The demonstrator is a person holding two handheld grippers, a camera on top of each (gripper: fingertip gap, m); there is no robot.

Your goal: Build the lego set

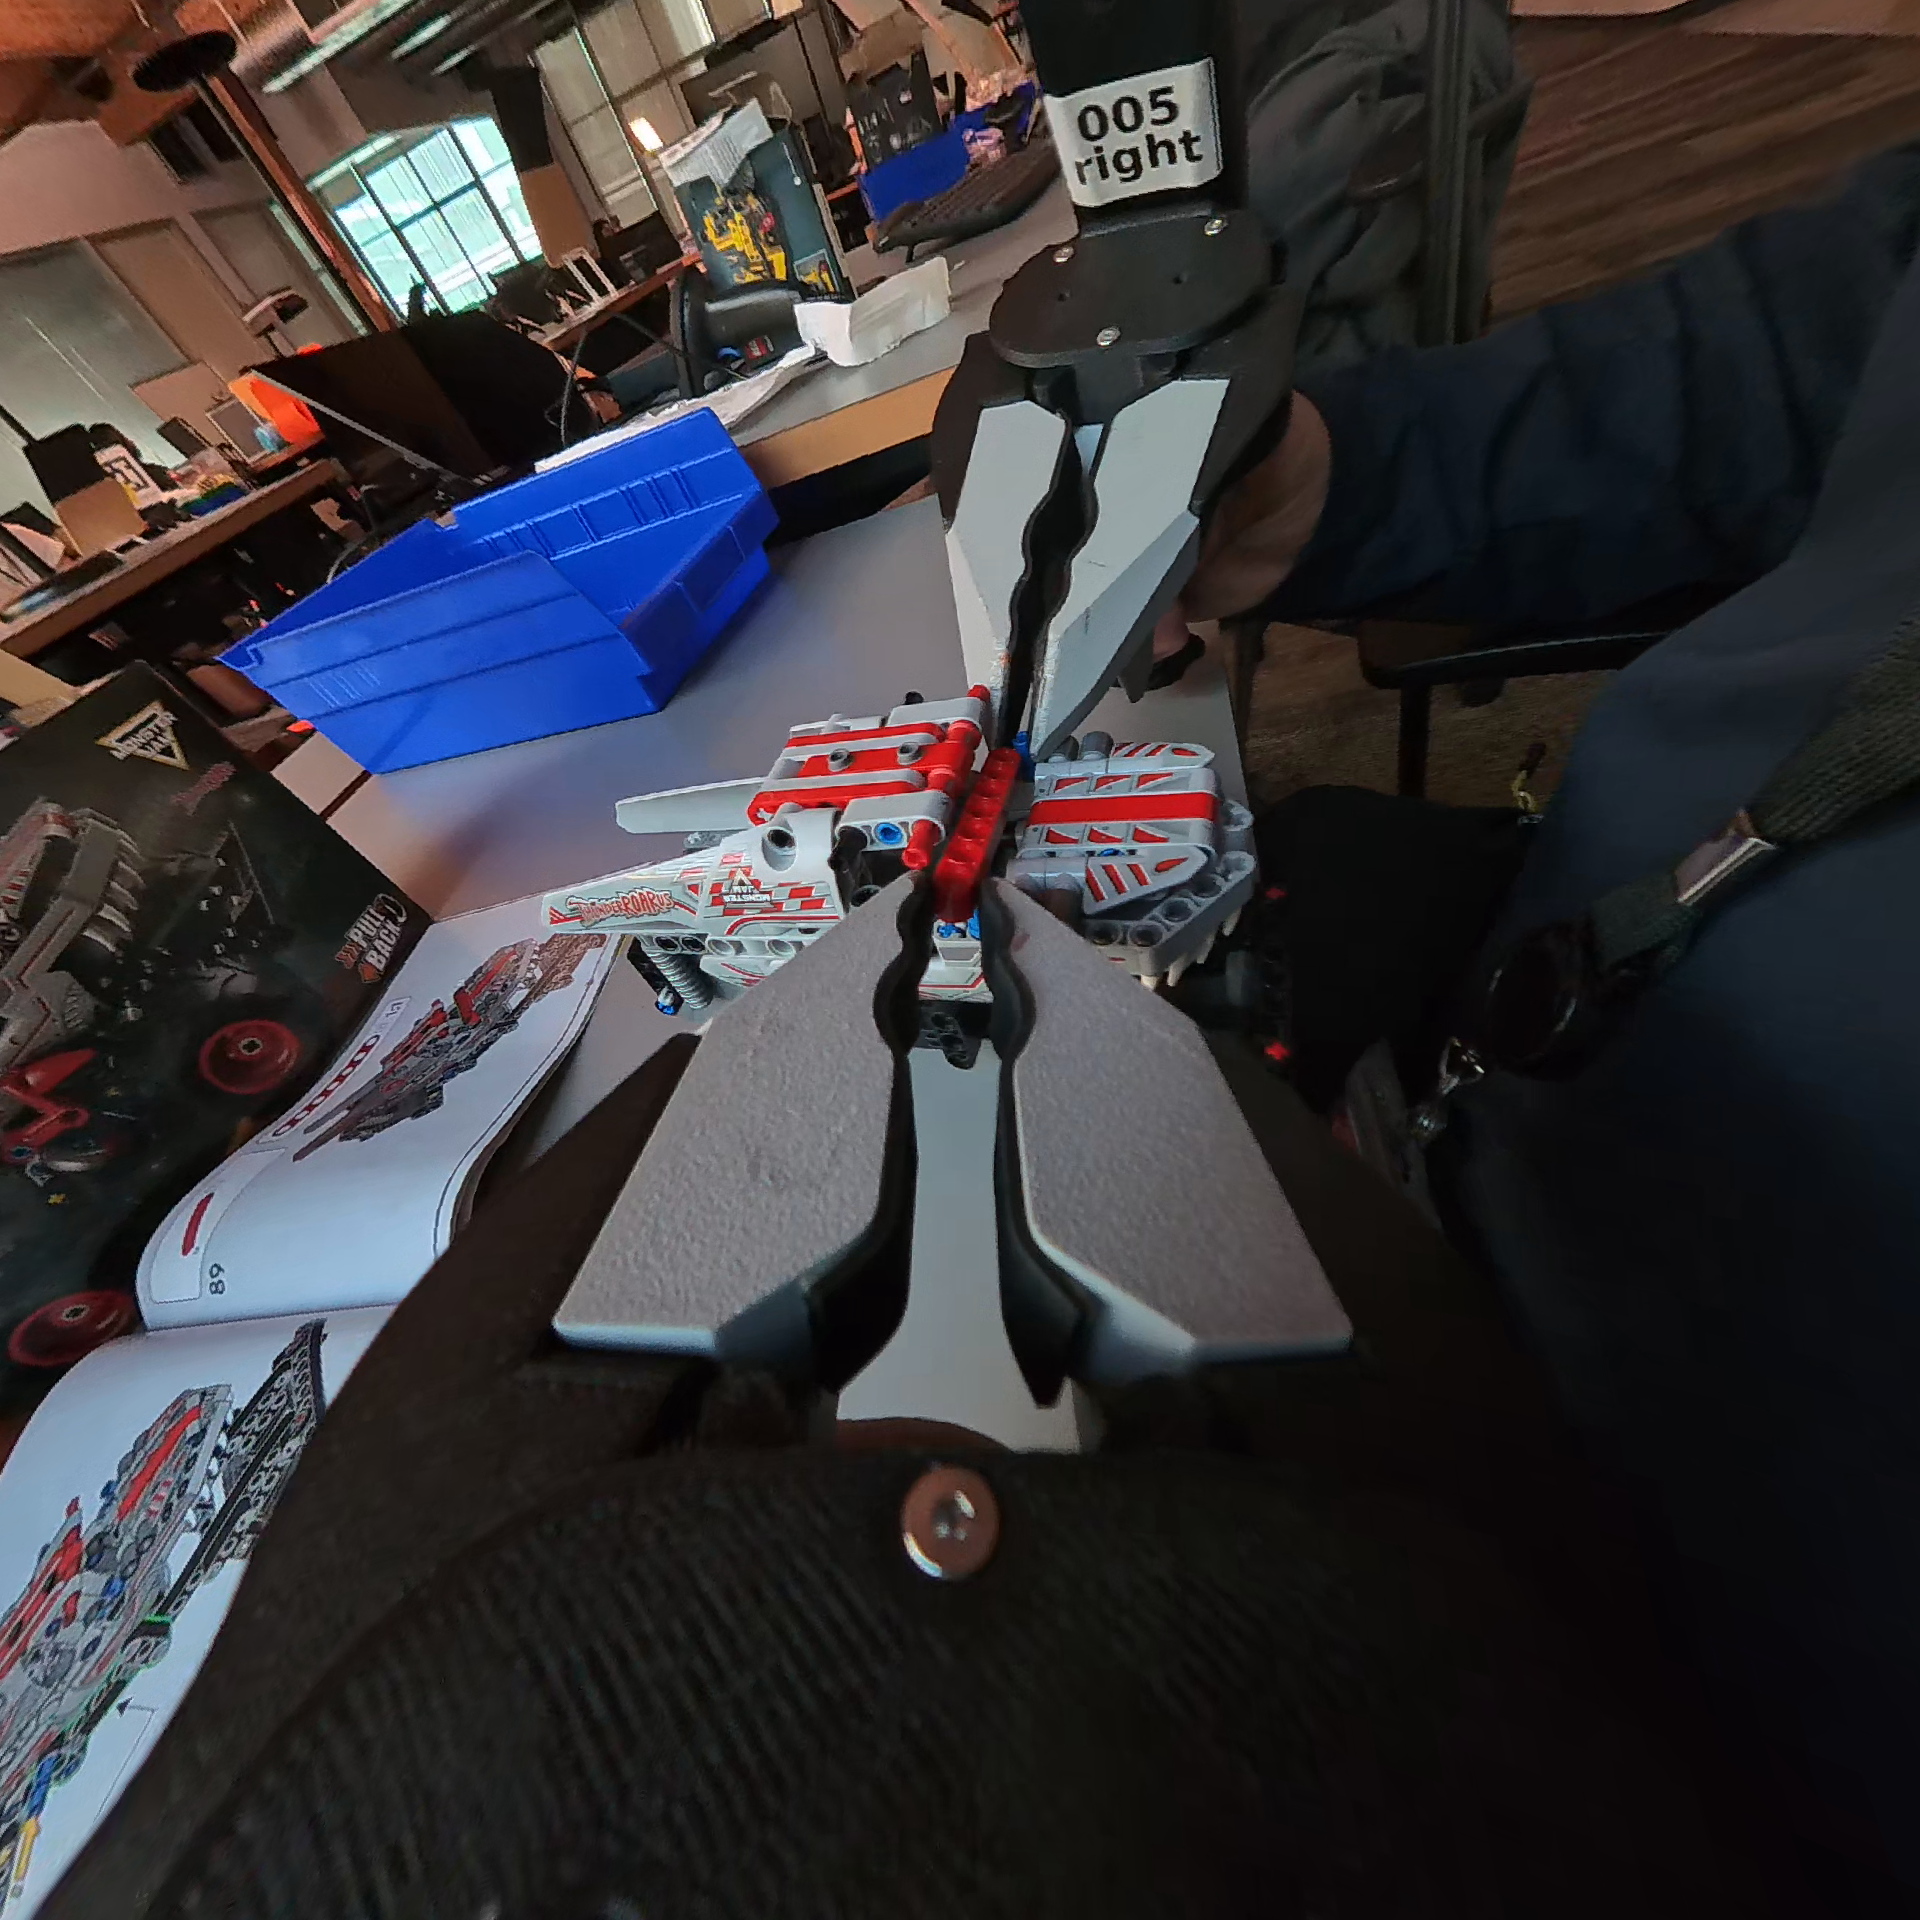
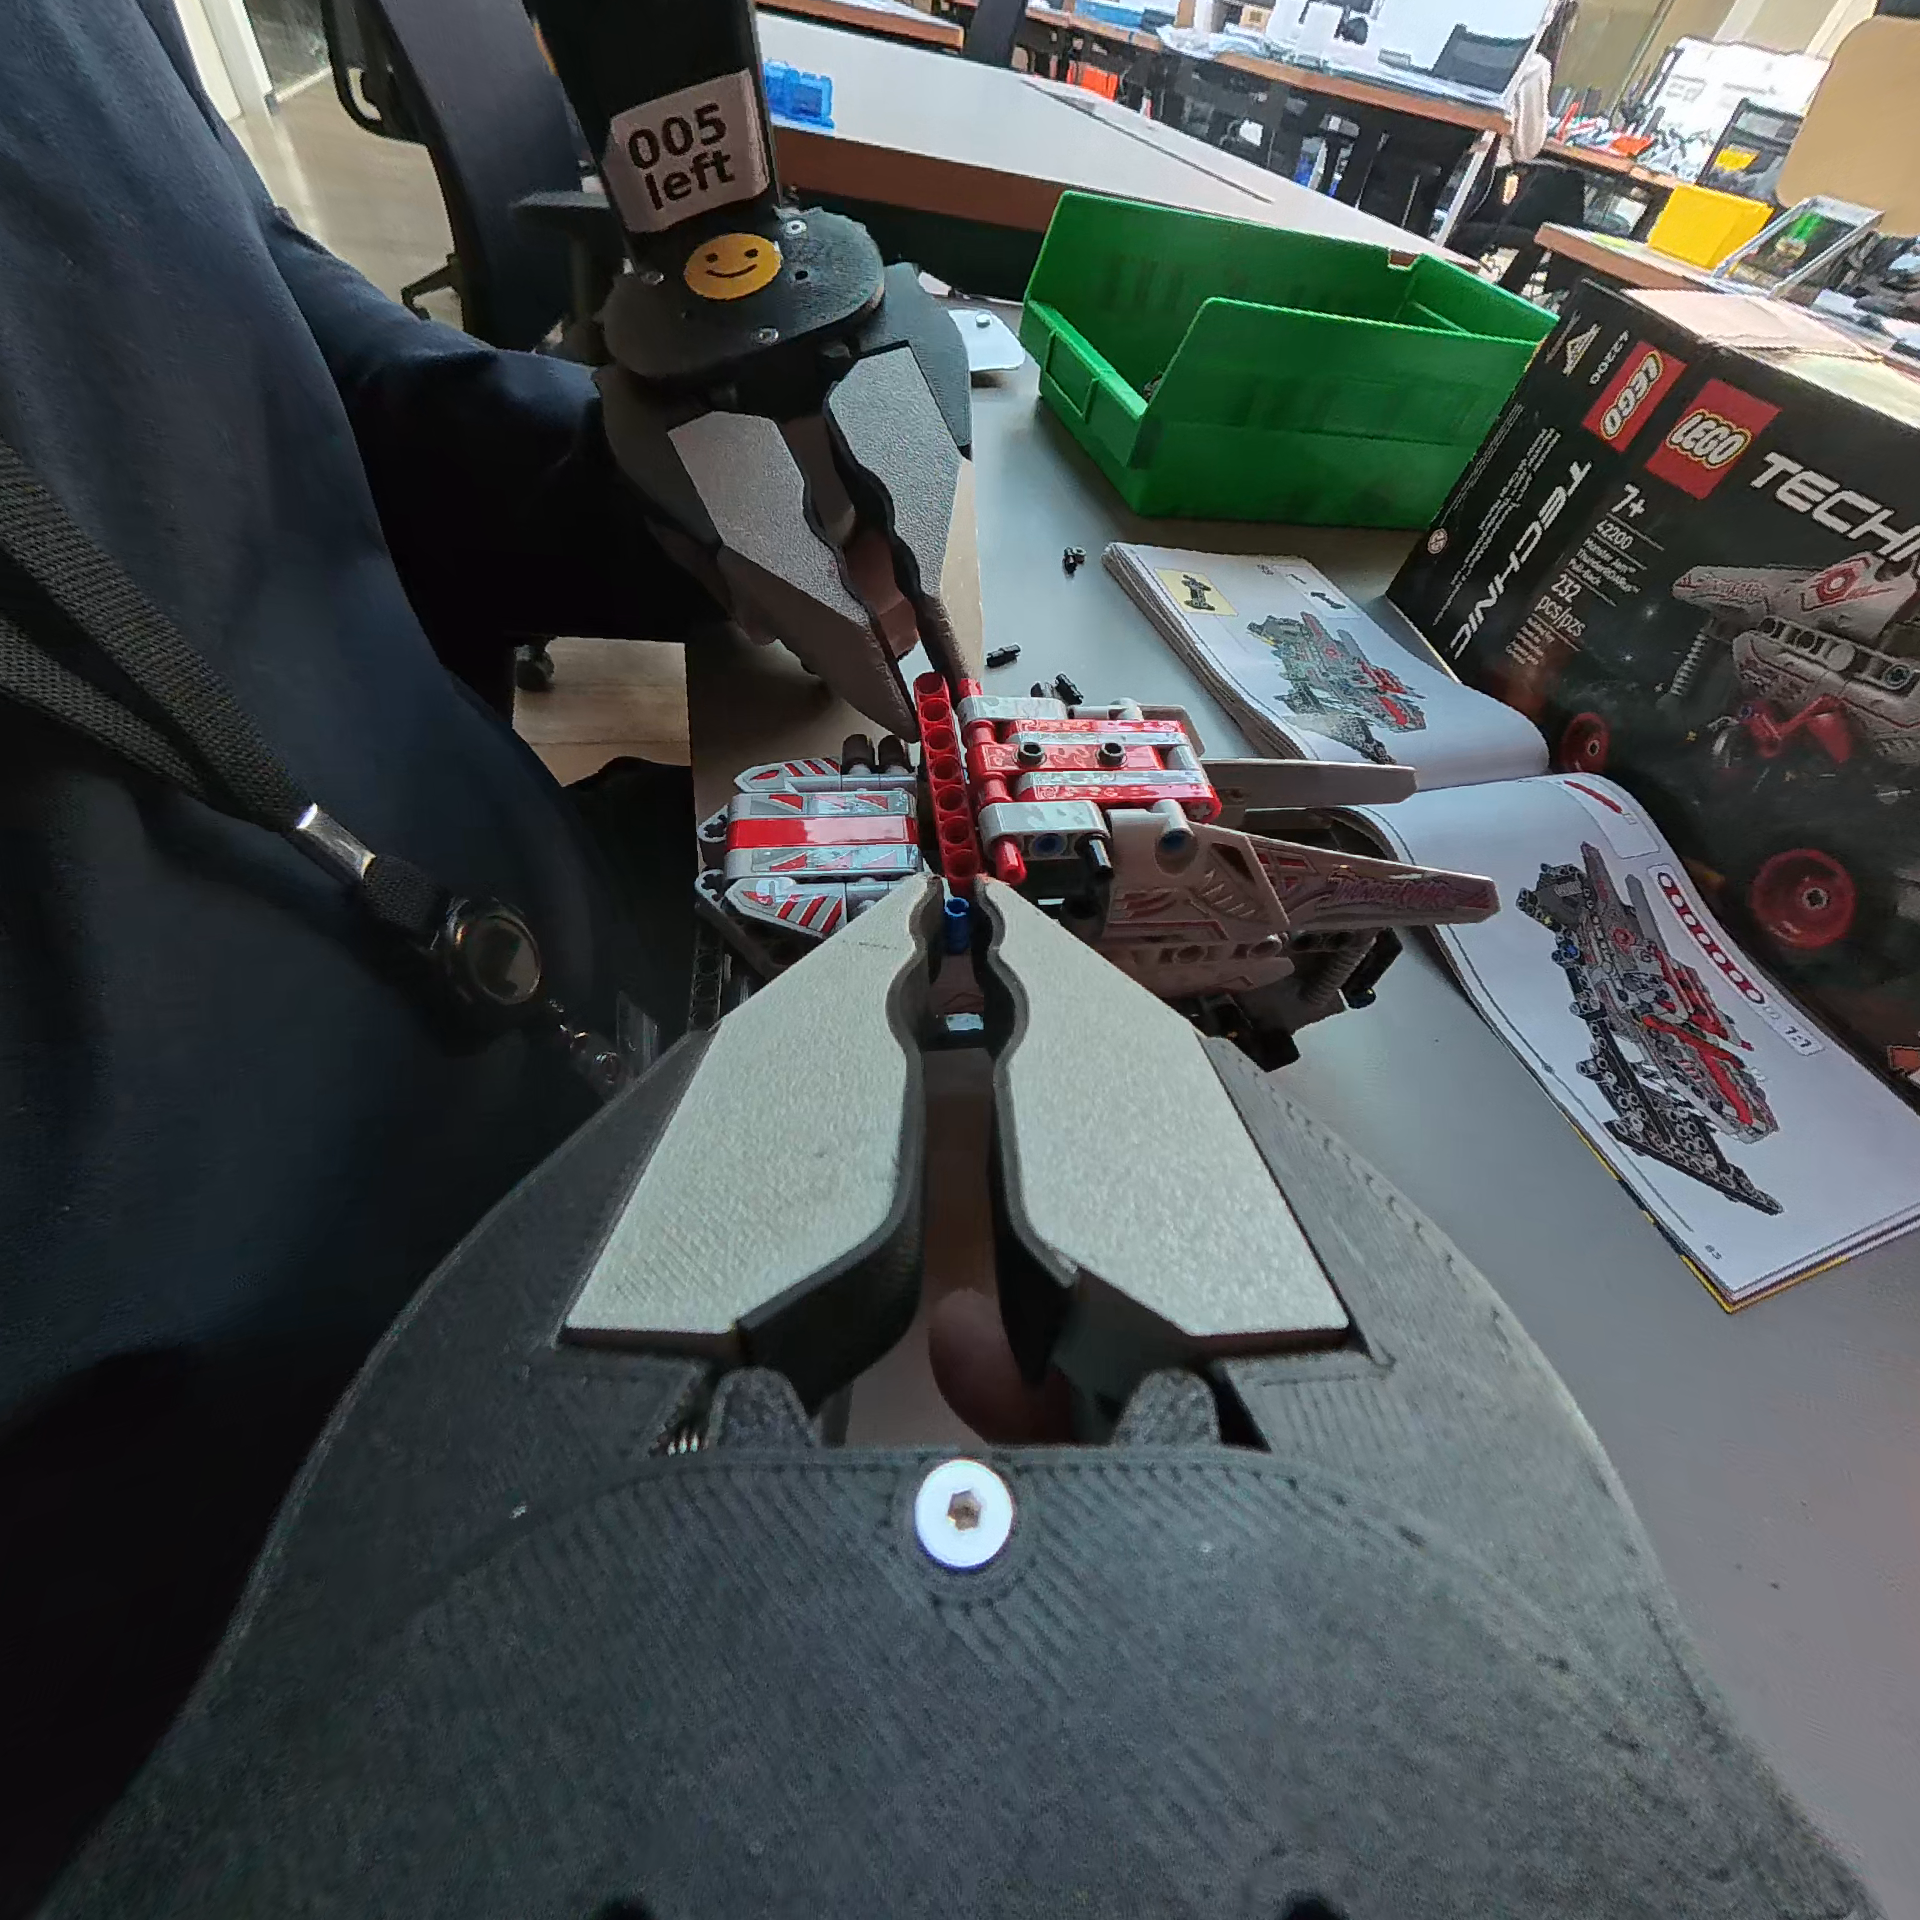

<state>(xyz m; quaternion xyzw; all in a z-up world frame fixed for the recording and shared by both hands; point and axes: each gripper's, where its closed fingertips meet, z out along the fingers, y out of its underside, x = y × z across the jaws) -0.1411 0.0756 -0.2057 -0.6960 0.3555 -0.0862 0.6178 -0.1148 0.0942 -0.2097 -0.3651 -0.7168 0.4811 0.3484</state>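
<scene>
A grey, white and red Lego model [image 1: 831, 831] lies on the grey table [image 1: 582, 790] near its edge; it also shows in the right wrist view [image 2: 1091, 790]. A long red beam with holes [image 1: 977, 821] lies across its top, also seen from the right wrist [image 2: 945, 790]. My left gripper [image 1: 951, 902] is shut on the beam's near end. My right gripper [image 1: 1013, 727] comes down from above, shut on the far end. In the right wrist view my right gripper [image 2: 961, 902] pinches the beam end, with a blue pin [image 2: 956, 923] between its tips, and my left gripper [image 2: 928, 681] holds the other end.
An open instruction booklet [image 2: 1662, 987] and the set's box [image 2: 1714, 540] lie beside the model. A green bin [image 2: 1247, 353] stands behind them, and a blue bin [image 1: 520, 613] on the other side. Small black pins [image 2: 1070, 561] lie loose on the table. The person's dark sleeve [image 1: 1558, 468] is close by. About 4 cm separates my left fingertips from my right.
</scene>
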